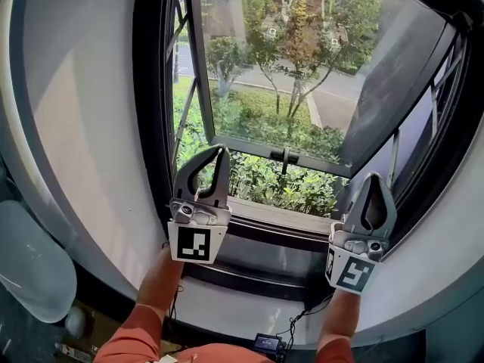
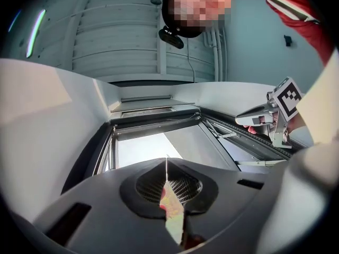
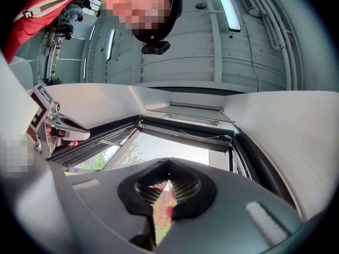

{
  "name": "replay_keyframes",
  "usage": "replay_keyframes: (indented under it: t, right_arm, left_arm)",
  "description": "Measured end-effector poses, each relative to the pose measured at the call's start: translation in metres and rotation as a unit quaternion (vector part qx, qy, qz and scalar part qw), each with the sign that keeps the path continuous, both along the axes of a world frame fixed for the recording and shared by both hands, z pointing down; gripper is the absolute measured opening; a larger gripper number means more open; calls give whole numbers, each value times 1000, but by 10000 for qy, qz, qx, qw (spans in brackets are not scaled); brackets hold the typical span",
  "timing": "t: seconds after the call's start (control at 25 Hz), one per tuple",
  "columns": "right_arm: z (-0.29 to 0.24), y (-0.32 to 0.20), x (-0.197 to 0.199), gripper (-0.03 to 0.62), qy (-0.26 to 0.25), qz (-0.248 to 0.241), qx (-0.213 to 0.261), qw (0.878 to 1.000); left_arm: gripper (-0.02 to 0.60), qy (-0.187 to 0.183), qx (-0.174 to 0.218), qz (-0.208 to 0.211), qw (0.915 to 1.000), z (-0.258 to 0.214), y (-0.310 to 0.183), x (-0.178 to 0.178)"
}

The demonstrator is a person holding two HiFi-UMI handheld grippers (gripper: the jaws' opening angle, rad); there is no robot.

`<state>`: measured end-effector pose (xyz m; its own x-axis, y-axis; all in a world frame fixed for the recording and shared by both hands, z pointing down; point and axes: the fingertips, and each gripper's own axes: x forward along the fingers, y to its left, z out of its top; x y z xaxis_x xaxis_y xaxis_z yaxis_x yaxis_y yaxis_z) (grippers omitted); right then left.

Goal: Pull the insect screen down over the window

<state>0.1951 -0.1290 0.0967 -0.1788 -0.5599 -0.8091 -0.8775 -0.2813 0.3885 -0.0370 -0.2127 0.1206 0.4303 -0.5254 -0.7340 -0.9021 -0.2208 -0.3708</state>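
Left tool [image 1: 222, 150], right tool [image 1: 376, 175]: jaws together

Bright window daylight, fisheye-warped edges

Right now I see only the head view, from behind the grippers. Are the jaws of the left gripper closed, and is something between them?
Observer: In its own view the left gripper is shut, jaws together, nothing between them.
Operator: And the right one?
Observer: The right gripper is also shut and empty.
Operator: What is above? My view cuts off the top.
Observer: A dark rail crosses the top of the window frame; the right gripper points up toward it, apart from it.
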Motion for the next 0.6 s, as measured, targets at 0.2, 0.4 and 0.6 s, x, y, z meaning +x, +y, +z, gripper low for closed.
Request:
replay_keyframes:
  t: [0.2,0.4,0.6]
  right_arm:
    - [-15,-2,3,11,123,102,110,9998]
    - [-30,-3,9,11,104,96,209,9997]
    - [-49,-4,19,11,-161,-163,306,9993]
  left_arm:
    - [5,121,125,23,9998,-23,-5,-3]
    - [5,142,314,21,9994,-43,-5,-2]
    - [6,133,536,13,9985,-64,-4,1]
